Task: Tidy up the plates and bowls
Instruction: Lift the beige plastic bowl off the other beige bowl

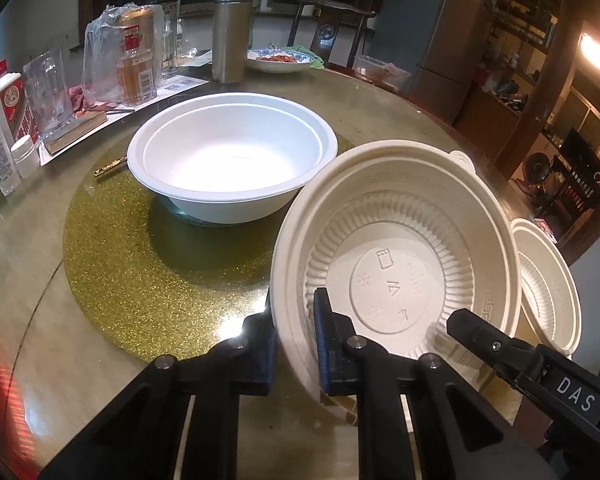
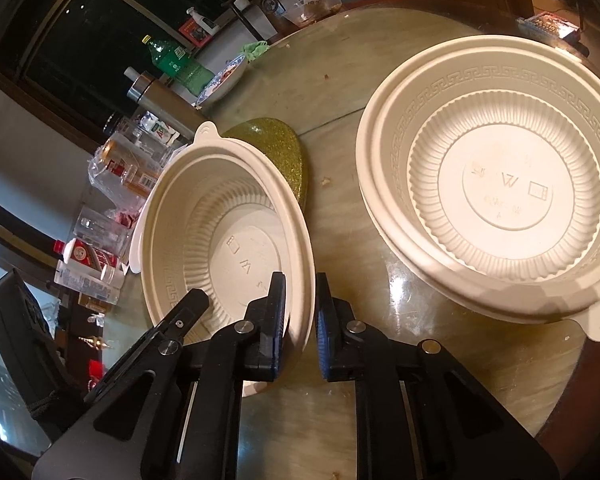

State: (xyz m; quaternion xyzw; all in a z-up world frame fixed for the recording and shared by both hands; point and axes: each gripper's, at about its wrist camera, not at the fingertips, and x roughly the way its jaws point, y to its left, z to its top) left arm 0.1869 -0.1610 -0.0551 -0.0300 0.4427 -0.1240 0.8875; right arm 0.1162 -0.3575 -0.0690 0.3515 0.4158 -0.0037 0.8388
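Dim kitchen light, cluttered round worktop with a gold glitter mat at its middle; I took that mat as my reference. On the mat's far half sat a white bowl, nested double by the look of it, empty.

Both tools were on the same ribbed cream bowl, which overhung the mat's near right edge and was tilted up toward me. Left tool was clamped on the bowl's near-left rim, one pad outside the wall, one inside. Right tool was pinched on the opposite rim, wall between its pads. Right tool's finger also showed in the left view, reaching inside the bowl.

A second cream bowl rested flat on the bare worktop, to the right of the mat and well clear of it.

My reading: step in hand was lifting the cream bowl to stack it, probably into its twin off the mat's right side, though the white bowl was also possible.

Notes for doing it well:
- Thin plastic rim would flex; keep both grips even, no twisting against each other.
- Level the bowl before carrying.
- Lift clear of the white bowl's rim, which sat just beside it.
- Centre over the target, tab aligned if possible, lower, release one side at a time.
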